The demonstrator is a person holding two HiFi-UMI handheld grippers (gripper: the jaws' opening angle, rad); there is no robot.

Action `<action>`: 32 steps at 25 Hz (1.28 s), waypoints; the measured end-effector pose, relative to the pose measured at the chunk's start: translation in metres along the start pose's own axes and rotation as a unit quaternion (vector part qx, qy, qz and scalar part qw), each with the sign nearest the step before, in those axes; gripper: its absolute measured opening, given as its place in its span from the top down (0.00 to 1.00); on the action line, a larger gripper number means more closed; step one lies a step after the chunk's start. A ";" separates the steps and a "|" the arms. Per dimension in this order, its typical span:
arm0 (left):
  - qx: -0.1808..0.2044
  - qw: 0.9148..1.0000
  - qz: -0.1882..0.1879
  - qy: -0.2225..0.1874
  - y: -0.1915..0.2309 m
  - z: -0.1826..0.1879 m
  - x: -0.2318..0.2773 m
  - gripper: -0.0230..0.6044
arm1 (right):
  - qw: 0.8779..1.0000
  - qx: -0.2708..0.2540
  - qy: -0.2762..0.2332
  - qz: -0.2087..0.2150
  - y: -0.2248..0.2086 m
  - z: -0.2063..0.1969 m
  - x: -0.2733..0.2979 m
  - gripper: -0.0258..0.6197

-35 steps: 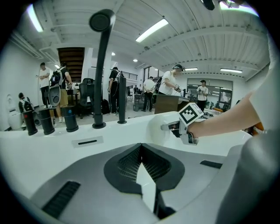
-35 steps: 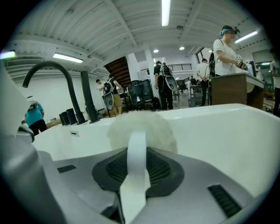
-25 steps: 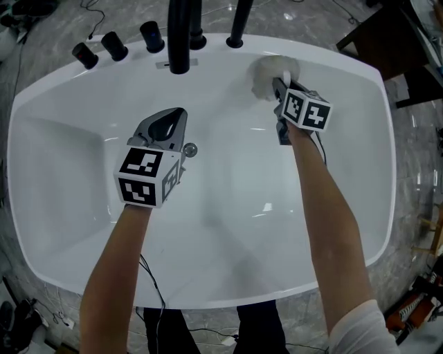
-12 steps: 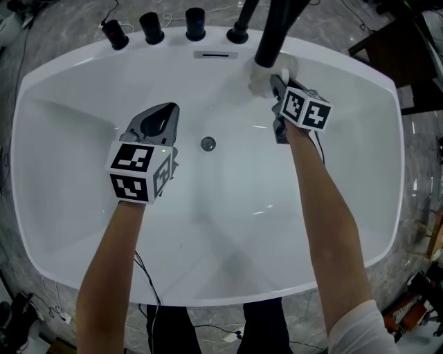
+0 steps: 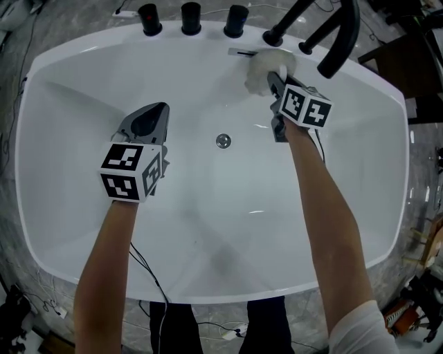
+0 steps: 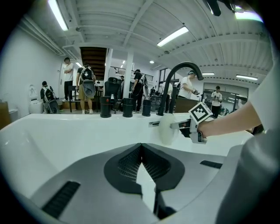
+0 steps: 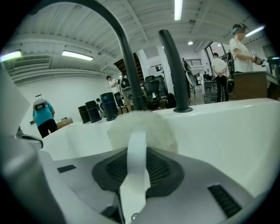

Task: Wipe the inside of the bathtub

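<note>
The white bathtub (image 5: 62,104) fills the head view, its drain (image 5: 223,141) near the middle. My right gripper (image 5: 275,77) is shut on the white strap of a fluffy white wiping pad (image 5: 263,69). It presses the pad against the far inner wall just below the overflow slot (image 5: 242,50). In the right gripper view the pad (image 7: 153,129) sits just past the jaws, the strap (image 7: 136,162) pinched between them. My left gripper (image 5: 149,117) hovers over the tub floor left of the drain, shut and holding nothing. The left gripper view shows the pad (image 6: 167,129) and the right gripper (image 6: 178,126) ahead.
Black knobs (image 5: 190,17) and a curved black spout (image 5: 342,41) stand on the far rim, the spout arching just right of the pad. Grey marbled floor (image 5: 21,41) with cables surrounds the tub. Several people stand in the hall behind.
Relative to the tub, both grippers have shifted left. The pad has slid along the far wall to the overflow slot, and the left gripper is now farther from the drain.
</note>
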State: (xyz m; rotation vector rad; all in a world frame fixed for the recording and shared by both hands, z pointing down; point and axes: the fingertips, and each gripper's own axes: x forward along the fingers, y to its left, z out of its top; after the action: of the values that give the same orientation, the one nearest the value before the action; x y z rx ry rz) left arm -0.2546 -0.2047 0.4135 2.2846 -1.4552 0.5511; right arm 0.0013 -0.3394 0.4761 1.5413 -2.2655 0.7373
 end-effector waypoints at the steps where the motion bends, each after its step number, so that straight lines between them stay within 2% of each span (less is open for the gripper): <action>1: -0.002 1.000 0.002 -0.001 0.007 -0.001 -0.004 0.94 | 1.000 0.002 -0.001 0.000 0.008 0.000 0.003 0.81; 6: -0.005 1.000 0.008 -0.004 0.037 -0.008 -0.018 0.94 | 1.000 0.018 0.000 -0.008 0.029 -0.004 0.014 0.81; 12: -0.020 1.000 0.022 -0.005 0.087 -0.027 -0.041 0.94 | 1.000 0.020 0.004 -0.005 0.081 -0.013 0.039 0.81; 23: -0.028 0.999 0.039 -0.010 0.164 -0.038 -0.075 0.94 | 0.999 -0.001 0.015 0.038 0.185 -0.012 0.080 0.81; 28: -0.034 0.998 0.061 -0.011 0.195 -0.045 -0.083 0.95 | 0.997 -0.012 0.017 0.071 0.239 -0.011 0.101 0.81; 32: -0.042 0.997 0.065 -0.019 0.212 -0.048 -0.095 0.95 | 0.994 -0.024 0.016 0.101 0.285 -0.008 0.116 0.81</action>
State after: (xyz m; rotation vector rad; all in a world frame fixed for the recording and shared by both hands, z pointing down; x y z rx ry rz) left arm -0.4907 -0.1910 0.4279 2.1583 -1.6221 0.4770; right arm -0.3063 -0.3404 0.4733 1.2828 -2.4219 0.7488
